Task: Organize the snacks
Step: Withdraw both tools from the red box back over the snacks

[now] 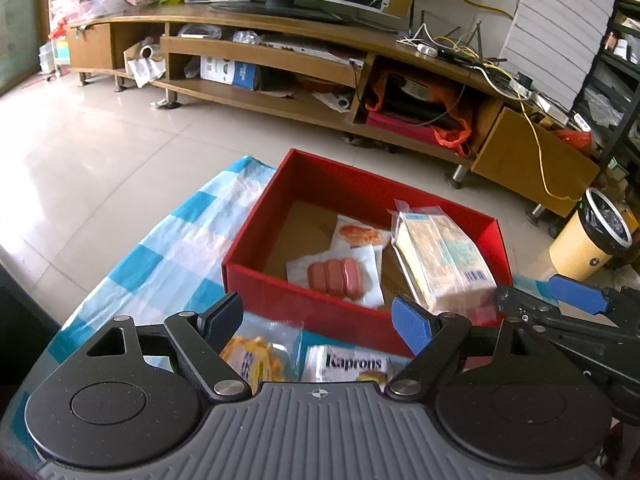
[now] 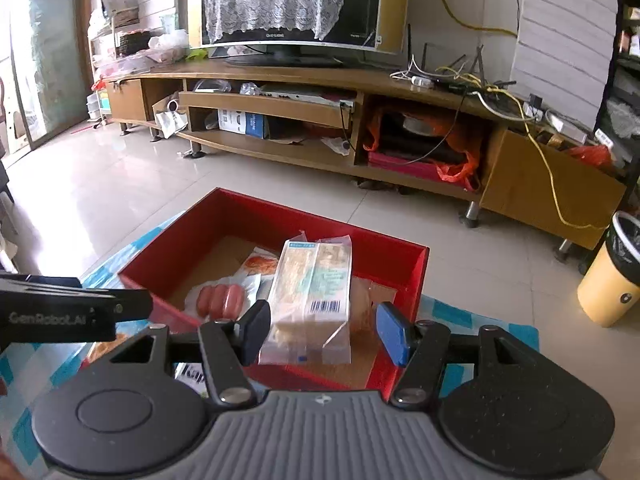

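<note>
A red box (image 1: 304, 292) (image 2: 248, 216) stands on a blue-checked cloth (image 1: 168, 248). Inside lie a sausage packet (image 1: 336, 276) (image 2: 220, 300), an orange snack packet (image 1: 358, 234) (image 2: 260, 262) and a clear-wrapped cracker pack (image 1: 440, 256) (image 2: 312, 288) that leans on the near wall. My left gripper (image 1: 316, 318) is open above a yellow biscuit bag (image 1: 256, 360) and a Kaprons packet (image 1: 352, 362), which lie in front of the box. My right gripper (image 2: 324, 332) (image 1: 524, 290) hovers over the cracker pack with its jaws a little apart. Its blue pad shows bare and grips nothing.
A long wooden TV stand (image 1: 280, 92) (image 2: 280, 80) crammed with clutter runs across the back. A yellow bin (image 1: 588, 240) (image 2: 612, 280) stands on the tiled floor (image 1: 100, 152) at the right. The cloth's edge drops off to the left.
</note>
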Available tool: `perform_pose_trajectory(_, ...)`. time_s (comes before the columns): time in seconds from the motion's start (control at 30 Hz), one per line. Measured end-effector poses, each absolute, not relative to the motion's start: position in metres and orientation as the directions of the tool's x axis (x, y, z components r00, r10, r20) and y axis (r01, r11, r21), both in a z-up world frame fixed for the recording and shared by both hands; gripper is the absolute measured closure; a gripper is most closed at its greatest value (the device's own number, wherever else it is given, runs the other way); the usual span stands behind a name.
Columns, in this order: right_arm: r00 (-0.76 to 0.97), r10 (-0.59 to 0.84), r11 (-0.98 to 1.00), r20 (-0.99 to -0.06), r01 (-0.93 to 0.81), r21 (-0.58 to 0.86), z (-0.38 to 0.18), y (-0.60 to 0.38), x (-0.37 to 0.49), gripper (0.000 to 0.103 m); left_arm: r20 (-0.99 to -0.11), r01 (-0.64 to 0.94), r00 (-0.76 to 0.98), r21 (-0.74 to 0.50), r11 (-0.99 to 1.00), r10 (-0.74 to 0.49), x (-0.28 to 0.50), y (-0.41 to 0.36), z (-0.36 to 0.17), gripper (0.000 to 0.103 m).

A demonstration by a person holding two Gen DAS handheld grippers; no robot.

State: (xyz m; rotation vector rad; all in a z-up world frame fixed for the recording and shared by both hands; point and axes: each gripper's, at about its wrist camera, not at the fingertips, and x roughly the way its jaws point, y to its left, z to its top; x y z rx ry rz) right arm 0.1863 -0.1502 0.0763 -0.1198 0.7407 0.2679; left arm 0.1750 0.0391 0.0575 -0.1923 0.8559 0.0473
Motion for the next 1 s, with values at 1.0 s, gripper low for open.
perform_pose_trajectory(1.0,0.684,0.187,0.949,-0.705,-0.311,-0.051,0.074,-0.159,0.095,0.039,-0.784,-0.042,0.615,-0.142,0.989,-0.086,0.101,0.033,0.044,0.017)
